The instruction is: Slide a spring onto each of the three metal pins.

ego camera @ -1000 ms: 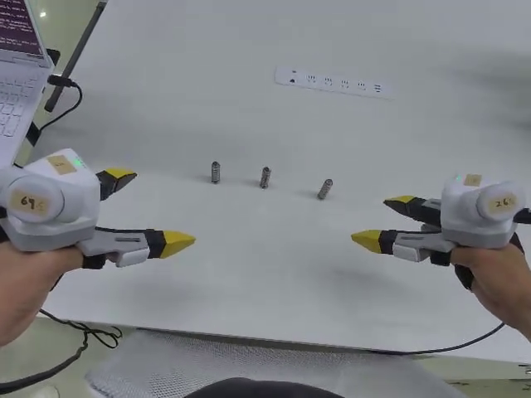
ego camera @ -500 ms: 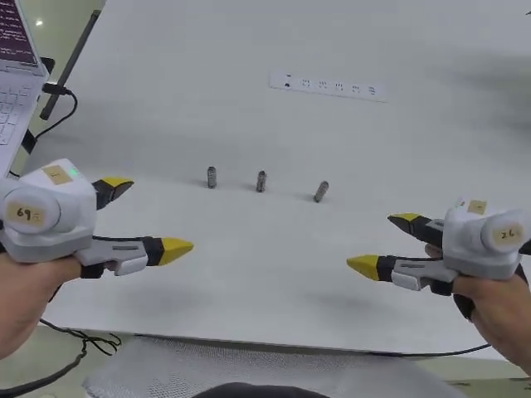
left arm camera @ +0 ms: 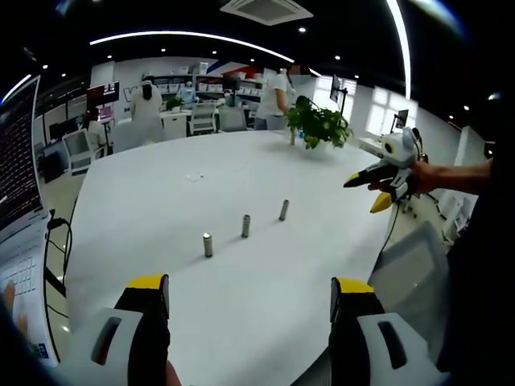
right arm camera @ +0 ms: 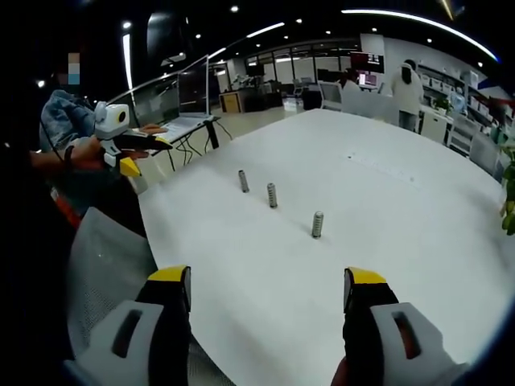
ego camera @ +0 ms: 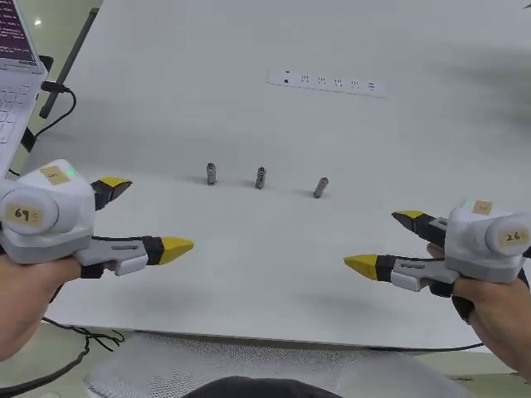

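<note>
Three small grey metal pieces stand in a row mid-table: the left one [ego camera: 211, 173], the middle one [ego camera: 260, 177] and the right one [ego camera: 320, 187], which leans slightly. Each looks ribbed like a spring on a pin. They also show as a row in the left gripper view [left arm camera: 246, 226] and the right gripper view [right arm camera: 272, 195]. My left gripper [ego camera: 145, 214] hovers open, near and to the left of the row, with nothing between its yellow fingertips [left arm camera: 149, 289]. My right gripper [ego camera: 384, 240] is open and empty, near and to the right.
A white power strip [ego camera: 328, 83] lies at the back of the white table [ego camera: 265, 274]. A laptop [ego camera: 10, 50] and black cable [ego camera: 62, 98] sit at the left edge. A grey chair back [ego camera: 216, 369] is below the near edge.
My right gripper has drifted back toward the table's near edge, still open. The left gripper and the three pieces have stayed put.
</note>
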